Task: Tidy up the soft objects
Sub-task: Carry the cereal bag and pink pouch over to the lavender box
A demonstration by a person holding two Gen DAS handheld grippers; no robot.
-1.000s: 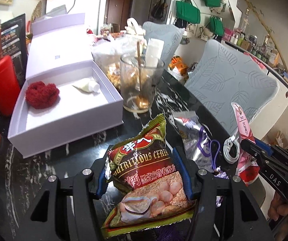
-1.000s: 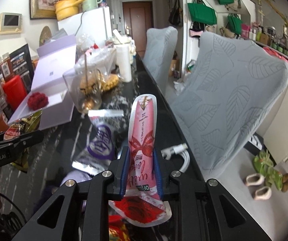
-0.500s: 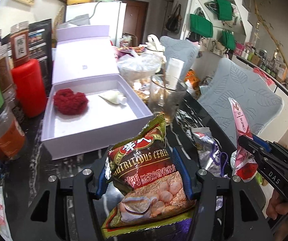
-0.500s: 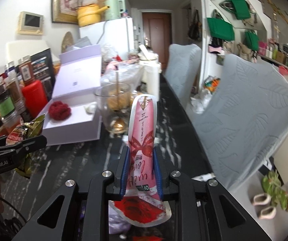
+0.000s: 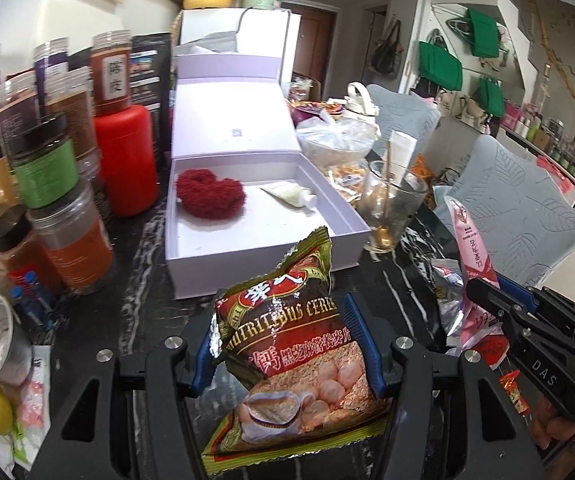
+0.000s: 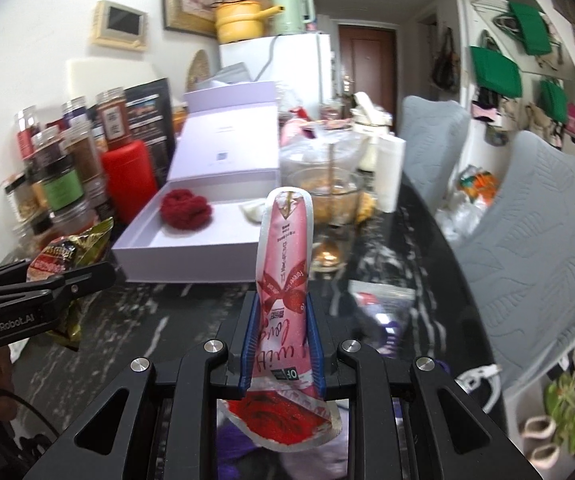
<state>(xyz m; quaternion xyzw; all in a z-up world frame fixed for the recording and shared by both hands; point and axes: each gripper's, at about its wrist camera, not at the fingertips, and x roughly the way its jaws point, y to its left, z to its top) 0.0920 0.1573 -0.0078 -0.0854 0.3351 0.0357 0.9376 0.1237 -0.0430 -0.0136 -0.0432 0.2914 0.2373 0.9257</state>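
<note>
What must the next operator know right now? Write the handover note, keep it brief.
Left gripper: jaws clamped on the cereal bag, held above the table.
Right gripper: jaws clamped on the pink packet, also in the air.
Open white box ahead holds a red woolly piece and a small tube.
Done: both packets picked up.
Left: likely put them in the box; a silver-purple packet lies on the table.

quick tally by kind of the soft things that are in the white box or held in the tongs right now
Snack packets held in tongs: 2 (cereal packet in the left tongs, pink packet in the right tongs)
Red fuzzy items in the white box: 1
Small tubes in the box: 1
Total: 4
</note>
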